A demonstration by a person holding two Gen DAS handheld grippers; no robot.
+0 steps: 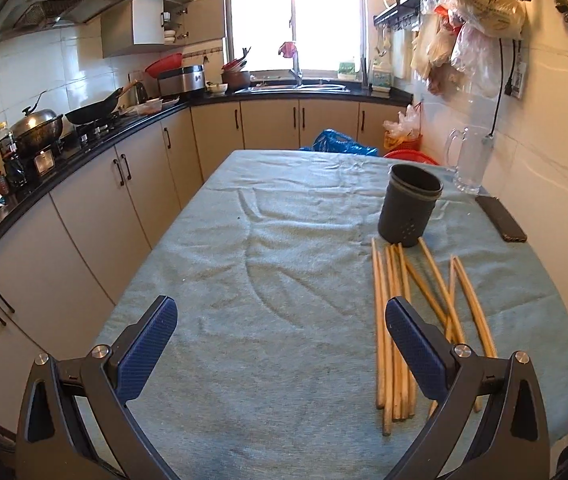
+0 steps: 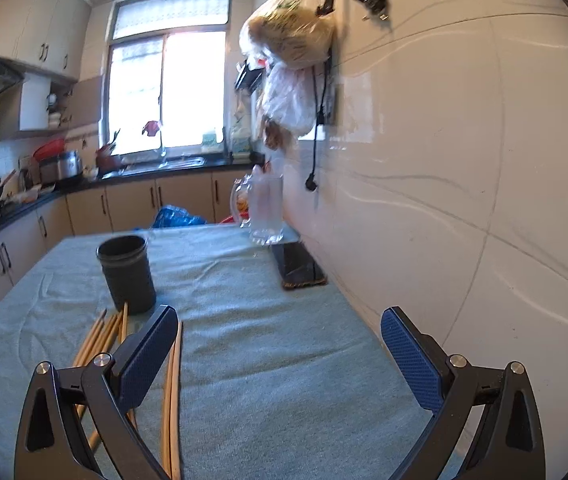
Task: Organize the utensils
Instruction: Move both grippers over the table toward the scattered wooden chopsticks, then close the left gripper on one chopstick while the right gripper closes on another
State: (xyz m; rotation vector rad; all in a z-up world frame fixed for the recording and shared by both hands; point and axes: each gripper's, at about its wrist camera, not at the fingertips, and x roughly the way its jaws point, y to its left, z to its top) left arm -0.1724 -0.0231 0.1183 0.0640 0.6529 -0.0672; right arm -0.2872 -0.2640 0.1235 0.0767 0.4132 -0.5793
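Observation:
Several wooden chopsticks (image 1: 394, 320) lie loose on the blue-green tablecloth (image 1: 276, 260), fanned out just in front of a dark round utensil holder (image 1: 408, 204) that stands upright and looks empty. My left gripper (image 1: 280, 334) hovers open over bare cloth, its right finger partly covering the chopsticks. In the right wrist view the holder (image 2: 126, 274) stands ahead on the left and the chopsticks (image 2: 174, 380) run under the left finger. My right gripper (image 2: 278, 344) is open with nothing between its fingers.
A glass pitcher (image 1: 470, 160) and a dark phone (image 1: 502, 218) sit at the table's far right, by the tiled wall (image 2: 464, 200). Plastic bags (image 2: 288, 48) hang on that wall. The kitchen counter with a stove and pots (image 1: 40, 128) runs along the left.

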